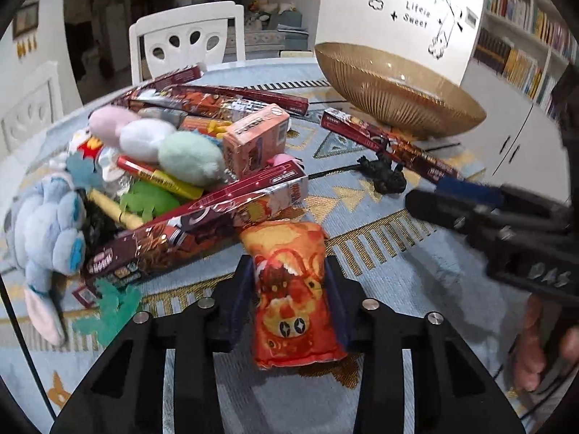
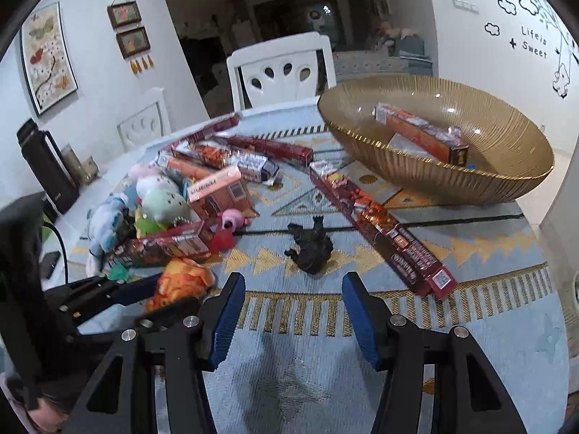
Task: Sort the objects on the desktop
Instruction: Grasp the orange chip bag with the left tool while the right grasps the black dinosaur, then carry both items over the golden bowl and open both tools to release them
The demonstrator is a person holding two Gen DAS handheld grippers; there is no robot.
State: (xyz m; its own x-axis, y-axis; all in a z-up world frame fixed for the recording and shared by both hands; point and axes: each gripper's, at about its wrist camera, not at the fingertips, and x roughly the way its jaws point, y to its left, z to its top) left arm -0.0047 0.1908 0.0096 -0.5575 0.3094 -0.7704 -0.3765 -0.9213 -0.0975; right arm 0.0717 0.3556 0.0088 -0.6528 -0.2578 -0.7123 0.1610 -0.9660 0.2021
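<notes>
The left gripper (image 1: 289,271) is clenched on a soft orange-red plush pouch with a printed cartoon face (image 1: 291,289): both dark blue pads press on its sides, and the pouch stands up between them, a little above the light blue woven tablecloth with yellow triangle patterns (image 1: 416,271). In the right wrist view the same pouch (image 2: 181,282) shows to the left of the right gripper.

The right gripper (image 2: 293,285) is released — its blue ribbed pads stand apart and only the tablecloth (image 2: 289,343) lies between them. Just ahead of its fingertips a small black plastic dinosaur figure (image 2: 311,249) stands on the cloth, not touched. Ahead and to the right of it lies a long dark red snack box (image 2: 380,228), and further behind that a wide ribbed amber glass bowl (image 2: 434,166) with one orange long box (image 2: 419,133) inside.

Ahead and to the left of the left gripper is a heap — another long dark red box (image 1: 202,217), a pink cardboard carton (image 1: 253,137), pastel plush balls (image 1: 166,141) and a light blue plush animal (image 1: 47,224). A white chair (image 1: 188,39) stands beyond the table.
</notes>
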